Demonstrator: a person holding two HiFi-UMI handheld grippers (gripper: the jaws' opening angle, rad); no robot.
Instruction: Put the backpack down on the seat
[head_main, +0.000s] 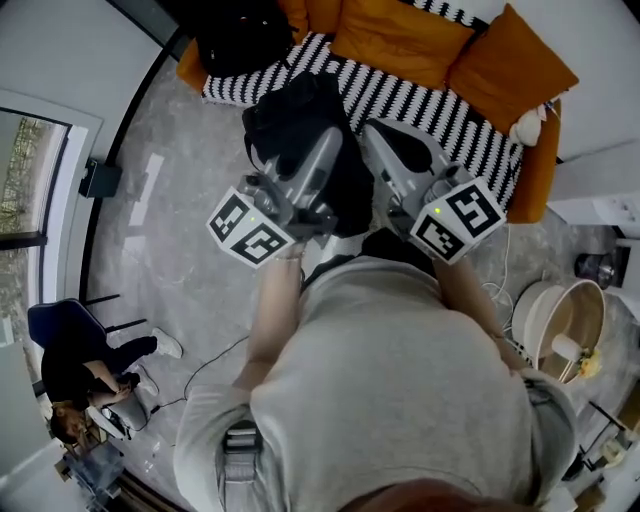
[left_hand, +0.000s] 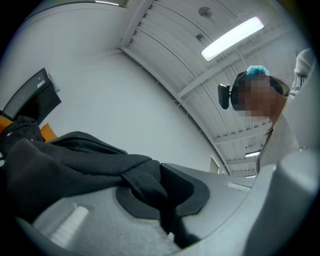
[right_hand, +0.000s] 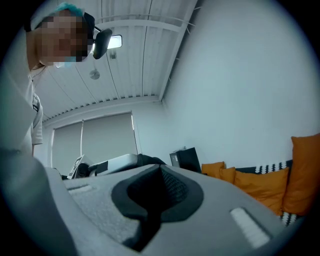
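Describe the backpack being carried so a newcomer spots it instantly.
Start at the striped sofa with orange cushions. At its near edge hangs the black backpack, pinched by the left gripper. The other black bag lies on the sofa's end, untouched.

Your left gripper (head_main: 328, 138) and right gripper (head_main: 378, 132) cover the lower half of the backpack (head_main: 295, 110), just in front of the sofa (head_main: 470, 130). The sofa's back runs off the top edge; your torso (head_main: 400, 380) hides the floor (head_main: 180, 200) before it.
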